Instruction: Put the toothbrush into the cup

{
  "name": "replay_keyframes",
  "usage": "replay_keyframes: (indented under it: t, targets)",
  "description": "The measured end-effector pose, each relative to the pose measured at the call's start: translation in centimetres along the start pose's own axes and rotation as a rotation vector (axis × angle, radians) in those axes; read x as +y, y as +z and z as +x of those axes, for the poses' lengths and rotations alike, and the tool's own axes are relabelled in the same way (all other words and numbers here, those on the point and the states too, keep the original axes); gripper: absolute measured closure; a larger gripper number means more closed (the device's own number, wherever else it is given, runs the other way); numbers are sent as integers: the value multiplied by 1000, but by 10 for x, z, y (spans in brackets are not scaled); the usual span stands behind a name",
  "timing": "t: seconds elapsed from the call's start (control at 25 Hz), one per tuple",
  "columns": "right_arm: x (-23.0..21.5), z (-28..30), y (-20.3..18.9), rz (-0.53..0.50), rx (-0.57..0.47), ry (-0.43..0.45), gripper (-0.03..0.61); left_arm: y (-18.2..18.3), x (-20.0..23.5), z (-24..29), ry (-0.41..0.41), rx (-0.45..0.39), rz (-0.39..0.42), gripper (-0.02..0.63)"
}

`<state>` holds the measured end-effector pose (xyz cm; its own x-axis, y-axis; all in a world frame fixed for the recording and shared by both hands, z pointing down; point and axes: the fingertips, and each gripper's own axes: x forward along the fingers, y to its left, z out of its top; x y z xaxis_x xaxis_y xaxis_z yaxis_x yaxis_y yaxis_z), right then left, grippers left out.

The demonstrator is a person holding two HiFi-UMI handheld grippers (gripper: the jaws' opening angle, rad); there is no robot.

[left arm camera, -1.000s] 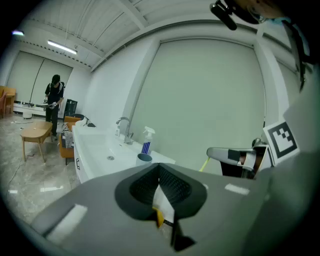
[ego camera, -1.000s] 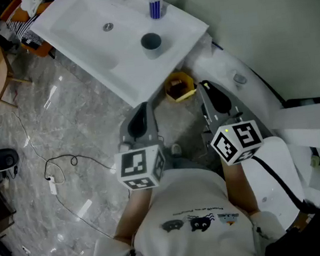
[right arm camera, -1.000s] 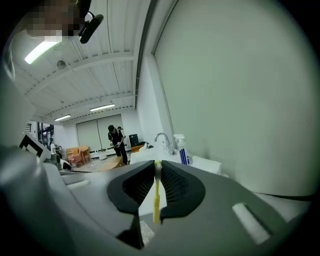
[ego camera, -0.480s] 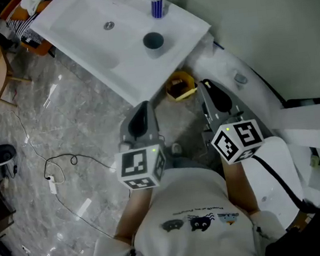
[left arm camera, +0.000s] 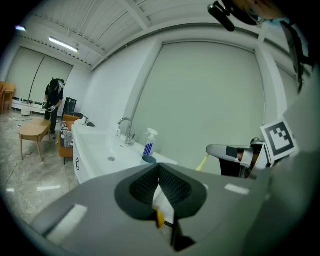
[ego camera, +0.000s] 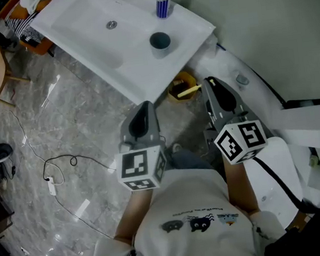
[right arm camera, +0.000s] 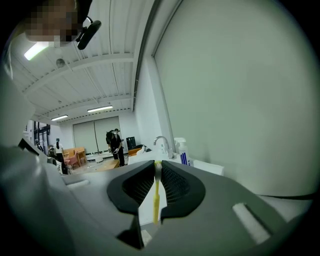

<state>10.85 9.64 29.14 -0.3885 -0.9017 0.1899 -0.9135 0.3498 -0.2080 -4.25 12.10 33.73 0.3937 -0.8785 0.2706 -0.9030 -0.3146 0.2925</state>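
Between the clamped jaws of the right gripper (right arm camera: 156,167) runs the toothbrush (right arm camera: 155,200); left gripper (left arm camera: 159,169) jaws closed, empty.

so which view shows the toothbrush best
The right gripper view: the yellow toothbrush runs close-up between the right gripper's shut jaws. The head view shows its end poking out; the left gripper view, a thin yellow sliver.

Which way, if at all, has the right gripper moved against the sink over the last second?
Yes, slightly: the right gripper, shut on the toothbrush, has edged toward the sink and its cup.
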Motion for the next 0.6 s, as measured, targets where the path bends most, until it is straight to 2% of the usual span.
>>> replay_keyframes:
  t: [0.32, 0.6]
  targets:
    - [-6, 20, 6, -8, -21, -4, 532, 1, 14, 15, 9, -4, -4, 614]
    - [-27, 53, 17, 1, -25, 16, 532, 15, 20, 44, 36, -15, 2, 614]
